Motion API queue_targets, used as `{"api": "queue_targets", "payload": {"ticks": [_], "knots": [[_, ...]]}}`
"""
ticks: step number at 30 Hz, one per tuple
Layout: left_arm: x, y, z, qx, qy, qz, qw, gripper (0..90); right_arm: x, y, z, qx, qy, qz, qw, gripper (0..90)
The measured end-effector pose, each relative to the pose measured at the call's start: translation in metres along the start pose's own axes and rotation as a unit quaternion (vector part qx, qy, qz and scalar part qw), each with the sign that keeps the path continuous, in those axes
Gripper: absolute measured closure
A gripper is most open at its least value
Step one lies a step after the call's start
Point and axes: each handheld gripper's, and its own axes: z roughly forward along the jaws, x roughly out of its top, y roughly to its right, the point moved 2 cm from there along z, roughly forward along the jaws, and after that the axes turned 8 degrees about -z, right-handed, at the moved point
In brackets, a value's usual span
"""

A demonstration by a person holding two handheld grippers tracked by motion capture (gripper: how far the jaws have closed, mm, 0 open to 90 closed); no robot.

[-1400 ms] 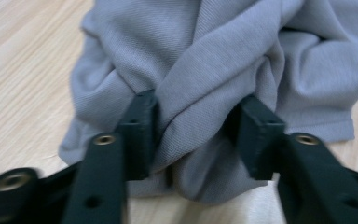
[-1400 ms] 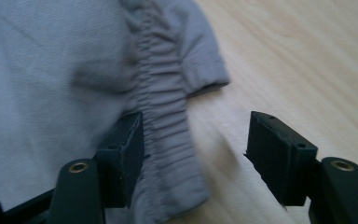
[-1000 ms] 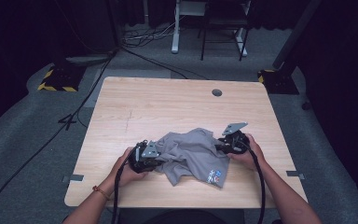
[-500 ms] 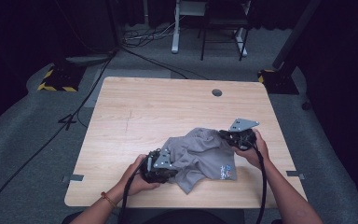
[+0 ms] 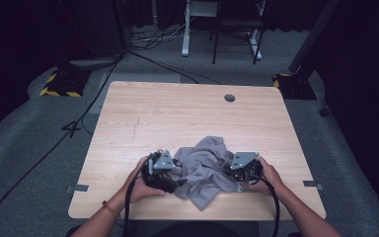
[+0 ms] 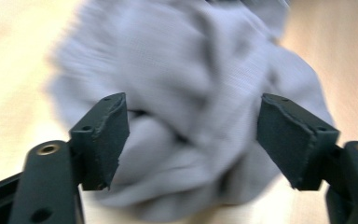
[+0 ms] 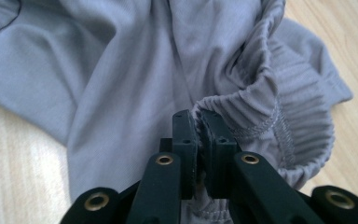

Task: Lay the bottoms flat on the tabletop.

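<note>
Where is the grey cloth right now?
In the high view the grey cloth lies crumpled near the wooden table's front edge, between the left tool and the right tool, which pinches its ribbed hem.

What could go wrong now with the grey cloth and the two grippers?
The right gripper pinches only a thin fold of the elastic band, so the grey cloth may slip out. The left gripper has just been opening, its jaws wide around the bunched cloth without pressing, so one-sided pulling could drag the heap.
</note>
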Motion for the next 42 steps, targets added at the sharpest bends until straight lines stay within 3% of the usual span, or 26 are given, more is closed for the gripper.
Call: {"api": "queue_targets", "payload": {"ticks": [3,5,7,9,13,14,16,17,18,20,22,23,24,25,26,28,32,35,37,38,39,40,42], "knots": [[0.009,-0.031,-0.005,0.038,0.027,-0.041,0.9981,25.6,-0.004,-0.001,-0.001,-0.001,-0.002,0.002,1.0000,84.1],[0.013,-0.048,0.002,0.058,0.018,-0.049,0.9969,26.1,-0.008,-0.001,-0.003,0.002,0.001,0.013,0.9999,82.8],[0.017,-0.060,0.014,0.054,0.006,-0.062,0.9966,26.4,-0.012,-0.001,-0.005,-0.003,0.004,0.017,0.9998,81.6],[0.020,-0.067,0.025,0.034,0.005,-0.077,0.9964,26.1,-0.016,-0.002,-0.007,-0.006,0.009,0.028,0.9996,78.2],[0.024,-0.063,0.048,0.022,-0.016,-0.059,0.9979,27.9,-0.023,-0.001,-0.011,-0.014,0.014,0.042,0.9989,70.2],[0.024,-0.062,0.051,0.018,-0.020,-0.059,0.9979,28.6,-0.025,0.001,-0.014,-0.028,0.019,0.053,0.9980,61.1],[0.025,-0.059,0.056,0.020,-0.024,-0.058,0.9978,29.2,-0.025,0.002,-0.017,-0.038,0.020,0.058,0.9974,59.9],[0.025,-0.058,0.056,0.017,-0.023,-0.059,0.9978,31.8,-0.026,0.006,-0.022,-0.059,0.030,0.061,0.9959,49.4],[0.025,-0.057,0.057,0.013,-0.022,-0.059,0.9979,31.8,-0.026,0.006,-0.022,-0.059,0.030,0.061,0.9959,49.4],[0.023,-0.053,0.060,0.019,-0.030,-0.054,0.9979,34.7,-0.032,0.016,-0.029,-0.093,0.039,0.090,0.9909,40.8],[0.020,-0.051,0.061,0.014,-0.037,-0.049,0.9980,35.5,-0.034,0.018,-0.030,-0.099,0.038,0.101,0.9892,39.1],[0.018,-0.050,0.062,0.013,-0.040,-0.045,0.9981,36.8,-0.041,0.025,-0.030,-0.110,0.032,0.128,0.9852,35.5],[0.017,-0.049,0.063,0.015,-0.042,-0.043,0.9981,36.8,-0.041,0.025,-0.030,-0.110,0.032,0.128,0.9852,35.5],[0.015,-0.048,0.066,0.015,-0.054,-0.046,0.9973,33.4,-0.046,0.031,-0.028,-0.120,0.021,0.144,0.9822,32.9],[0.015,-0.048,0.066,0.015,-0.054,-0.046,0.9973,30.7,-0.046,0.031,-0.028,-0.120,0.021,0.144,0.9822,32.9],[0.014,-0.049,0.068,0.010,-0.053,-0.057,0.9969,29.5,-0.055,0.038,-0.026,-0.112,0.018,0.178,0.9773,31.8],[0.012,-0.048,0.070,0.005,-0.054,-0.054,0.9971,29.3,-0.063,0.046,-0.021,-0.099,0.020,0.213,0.9718,31.1],[0.011,-0.048,0.073,-0.006,-0.056,-0.060,0.9966,29.3,-0.064,0.052,-0.012,-0.080,0.015,0.223,0.9714,30.8],[0.012,-0.047,0.072,-0.010,-0.060,-0.056,0.9966,30.4,-0.065,0.056,-0.006,-0.067,0.018,0.236,0.9694,31.6],[0.012,-0.047,0.073,-0.013,-0.058,-0.051,0.9969,38.2,-0.064,0.059,-0.003,-0.068,0.024,0.232,0.9700,40.1],[0.012,-0.047,0.072,-0.017,-0.059,-0.050,0.9969,38.2,-0.064,0.059,-0.003,-0.068,0.024,0.232,0.9700,40.1],[0.013,-0.046,0.071,-0.023,-0.058,-0.047,0.9969,44.4,-0.064,0.059,-0.002,-0.071,0.024,0.229,0.9706,46.0],[0.015,-0.046,0.069,-0.009,-0.049,-0.036,0.9981,57.1,-0.061,0.059,-0.003,-0.081,0.028,0.216,0.9726,61.7]]}}
